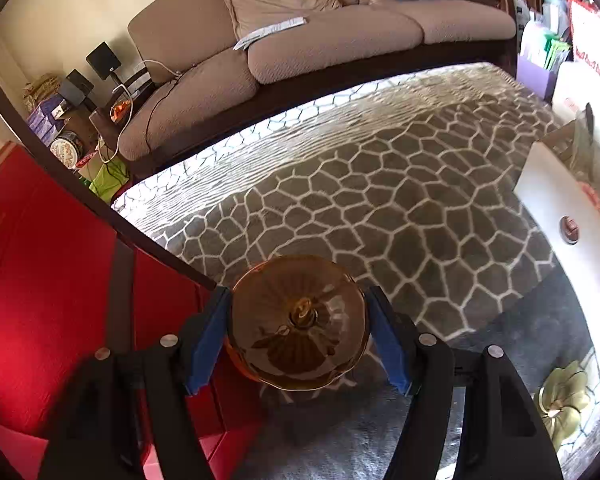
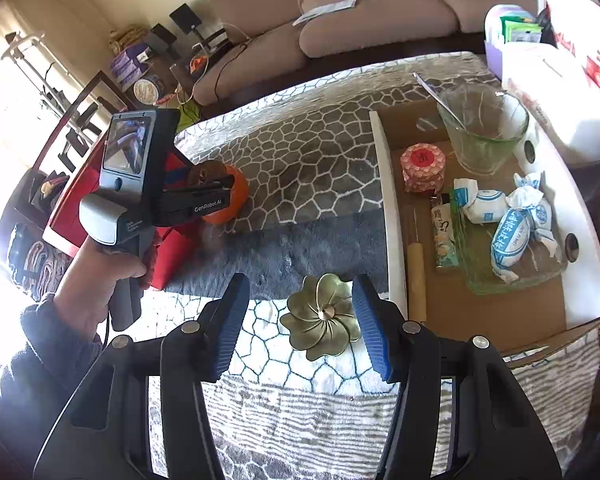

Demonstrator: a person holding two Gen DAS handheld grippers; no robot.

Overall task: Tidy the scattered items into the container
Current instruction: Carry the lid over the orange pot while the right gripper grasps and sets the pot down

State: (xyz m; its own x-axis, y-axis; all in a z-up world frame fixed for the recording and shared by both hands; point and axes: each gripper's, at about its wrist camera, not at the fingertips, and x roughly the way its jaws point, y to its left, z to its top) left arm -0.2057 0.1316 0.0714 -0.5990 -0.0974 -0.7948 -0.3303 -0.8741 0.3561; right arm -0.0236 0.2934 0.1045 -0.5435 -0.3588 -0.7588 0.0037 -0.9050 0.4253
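The amber glass bowl [image 1: 298,322] is clamped between the blue pads [image 1: 206,338] of the left gripper [image 1: 298,332] and is held clear above the rug, beside a red box [image 1: 48,264]. The right gripper [image 2: 300,324] is seen with its jaws parted and nothing grasped; a brass flower-shaped dish [image 2: 322,316] lies on the rug between its fingertips, untouched by either pad.

The supporting surface is a patterned rug [image 1: 380,184] of grey cells outlined in white, with a plain grey shaggy patch near its front edge. Behind its far edge a beige sofa [image 1: 300,40] with a paper on its seat is seen, and clutter stands on a side table at the far left.

At the rug's right edge a shallow white-walled cardboard tray [image 2: 386,200] is set. In it are seen a green glass cup [image 2: 482,128] at the far end, a pink round tin [image 2: 422,168], a wooden-handled stick [image 2: 416,280] along the left wall, a slim packet [image 2: 444,236], and a green glass dish [image 2: 512,264] holding blue-and-white wrapped sweets [image 2: 508,240].

Only the right wrist view shows the tray's contents, the person's hand [image 2: 96,284] and dark sleeve [image 2: 32,360] holding the left gripper. Only the left wrist view shows the bowl's ribbed interior.
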